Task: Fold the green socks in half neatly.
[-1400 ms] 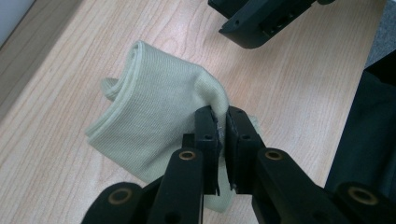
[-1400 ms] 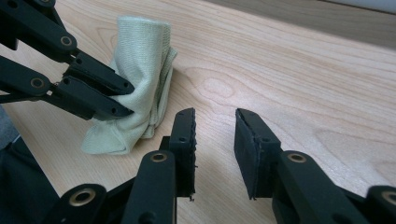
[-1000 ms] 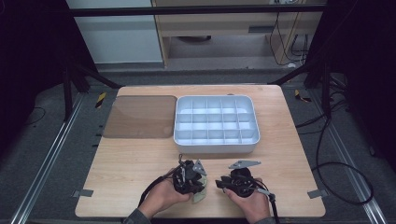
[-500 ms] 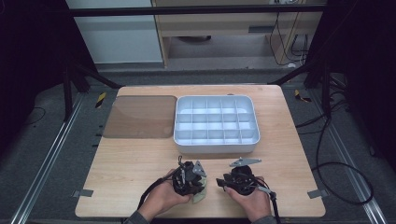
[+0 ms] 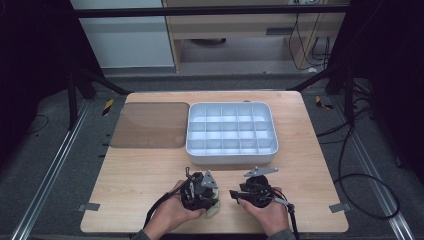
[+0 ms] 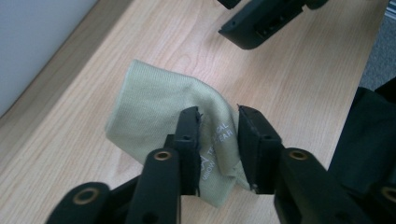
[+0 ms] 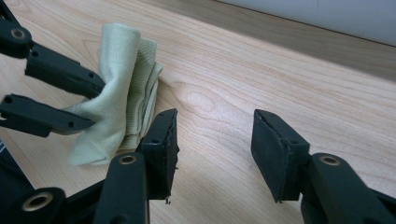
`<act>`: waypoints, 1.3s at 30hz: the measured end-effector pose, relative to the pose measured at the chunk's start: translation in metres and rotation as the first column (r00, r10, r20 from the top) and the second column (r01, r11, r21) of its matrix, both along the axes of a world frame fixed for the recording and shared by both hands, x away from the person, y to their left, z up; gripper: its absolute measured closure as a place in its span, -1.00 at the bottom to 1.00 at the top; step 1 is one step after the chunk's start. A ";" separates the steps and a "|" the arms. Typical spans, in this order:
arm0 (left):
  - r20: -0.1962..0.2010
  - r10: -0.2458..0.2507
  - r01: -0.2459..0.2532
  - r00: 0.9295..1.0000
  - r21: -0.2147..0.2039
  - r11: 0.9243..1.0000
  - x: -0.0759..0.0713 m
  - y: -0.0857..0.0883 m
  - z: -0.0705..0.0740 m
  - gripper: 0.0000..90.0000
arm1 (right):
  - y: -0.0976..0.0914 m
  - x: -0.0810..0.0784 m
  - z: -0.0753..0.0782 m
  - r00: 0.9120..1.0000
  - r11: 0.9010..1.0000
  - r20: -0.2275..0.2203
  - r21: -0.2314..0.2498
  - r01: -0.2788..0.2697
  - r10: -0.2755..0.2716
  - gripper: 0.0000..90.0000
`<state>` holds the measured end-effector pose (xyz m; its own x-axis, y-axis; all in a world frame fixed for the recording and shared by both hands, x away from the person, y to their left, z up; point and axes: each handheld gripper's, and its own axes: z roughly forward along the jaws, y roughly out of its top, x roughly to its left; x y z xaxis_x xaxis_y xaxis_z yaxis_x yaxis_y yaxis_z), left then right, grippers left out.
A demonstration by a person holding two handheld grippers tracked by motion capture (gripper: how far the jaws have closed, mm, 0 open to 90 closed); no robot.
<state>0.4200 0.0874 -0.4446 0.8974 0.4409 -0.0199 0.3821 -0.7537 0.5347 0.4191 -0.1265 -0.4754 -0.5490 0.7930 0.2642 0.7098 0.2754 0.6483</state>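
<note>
A pale green folded cloth (image 6: 154, 102) with printed lettering lies near the table's front edge (image 5: 214, 210). My left gripper (image 6: 219, 114) has a raised fold of it between its jaws. The jaws have just been opening, and the fold sits loosely in the gap. The right gripper view shows that cloth (image 7: 116, 79) standing between the left gripper's fingers (image 7: 65, 74). My right gripper (image 7: 215, 121) is open over bare wood just right of the cloth, its jaws having just been widening with nothing between them. In the high view the left gripper (image 5: 212, 200) and right gripper (image 5: 234, 194) face each other.
A white compartment tray (image 5: 231, 159) stands in the middle of the table, just beyond both hands. A brown translucent mat (image 5: 150, 125) lies to its left. The table's front edge is right under the person's hands (image 5: 170, 215).
Both hands have stayed at the front edge of the table. The grey plate on the right gripper has shifted slightly away from the person.
</note>
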 end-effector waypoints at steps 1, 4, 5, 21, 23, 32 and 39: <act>0.002 0.002 -0.002 1.000 -0.002 1.000 0.000 0.001 0.000 0.50 | 0.000 0.000 0.000 1.000 1.000 0.001 -0.002 -0.001 0.001 0.11; 0.002 0.008 -0.008 1.000 -0.014 1.000 0.000 0.002 0.001 0.43 | 0.002 0.000 0.001 1.000 1.000 0.001 -0.002 0.001 -0.001 0.09; 0.005 0.010 -0.010 1.000 -0.015 1.000 0.000 0.002 0.001 0.41 | 0.002 0.000 0.001 1.000 1.000 0.003 -0.004 0.000 0.000 0.08; 0.023 0.022 -0.021 0.999 -0.030 0.999 -0.002 0.011 0.006 0.32 | 0.001 0.000 0.001 1.000 1.000 -0.001 -0.004 0.003 -0.003 0.04; 0.025 0.024 -0.023 0.999 -0.034 0.999 -0.002 0.011 0.007 0.31 | 0.001 0.000 0.001 1.000 1.000 -0.001 -0.003 0.005 -0.005 0.04; 0.027 0.036 -0.035 0.999 -0.042 0.999 -0.002 0.015 0.010 0.29 | 0.001 0.001 0.001 1.000 1.000 -0.003 -0.002 0.003 -0.003 0.03; 0.023 0.094 -0.093 0.995 -0.070 0.993 0.007 0.017 0.008 0.32 | 0.001 0.001 0.001 1.000 1.000 -0.007 0.001 0.002 -0.002 0.03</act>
